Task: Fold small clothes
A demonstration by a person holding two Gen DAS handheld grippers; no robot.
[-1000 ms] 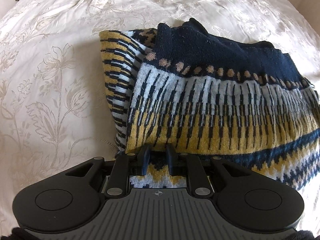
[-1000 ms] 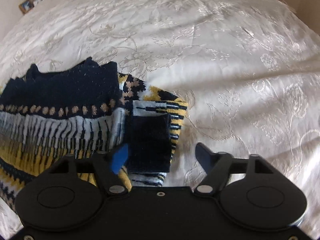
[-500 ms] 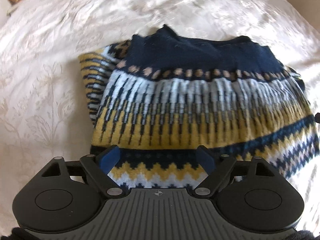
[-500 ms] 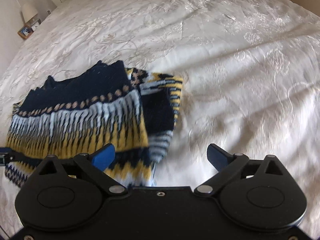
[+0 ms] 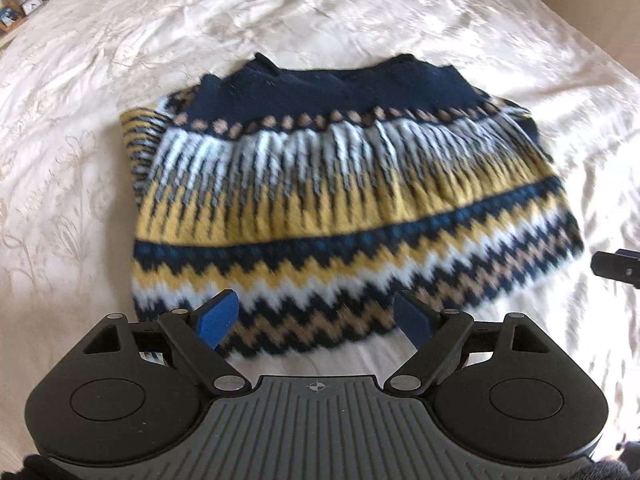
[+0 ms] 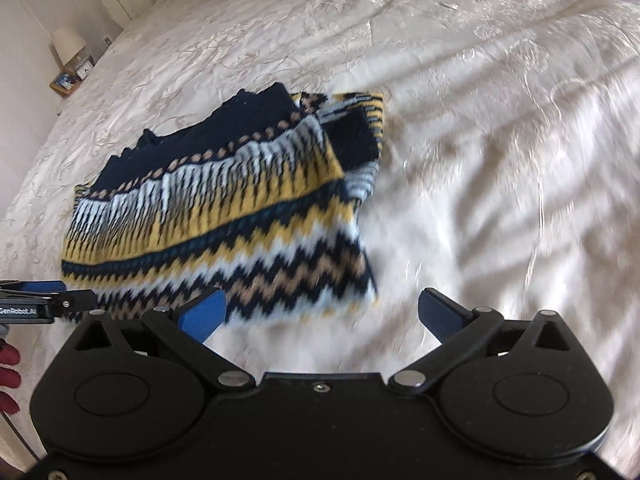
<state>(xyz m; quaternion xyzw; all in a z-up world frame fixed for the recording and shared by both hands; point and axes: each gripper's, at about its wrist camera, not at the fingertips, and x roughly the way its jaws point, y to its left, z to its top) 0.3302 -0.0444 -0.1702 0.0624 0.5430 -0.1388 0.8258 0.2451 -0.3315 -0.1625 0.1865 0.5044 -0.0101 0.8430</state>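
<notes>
Left wrist view: my left gripper (image 5: 316, 314) has its fingers spread wide, nothing between them, poised over the near hem of the one knitted sweater (image 5: 340, 200). It lies folded on the bed (image 5: 80, 80), filling the centre out toward twelve o'clock, its sleeve tucked under at ten o'clock. At three o'clock a tip of my other gripper pokes into view.

Right wrist view: my right gripper (image 6: 322, 312) is opening, its fingers far apart with only bare bedspread between them. The sweater sits toward ten o'clock, its near corner just past my left-hand finger (image 6: 202, 314).

Count: one sweater, two grippers, no other clothes in sight. I judge this fold as laid down and released; perhaps one more halving or smoothing remains.
</notes>
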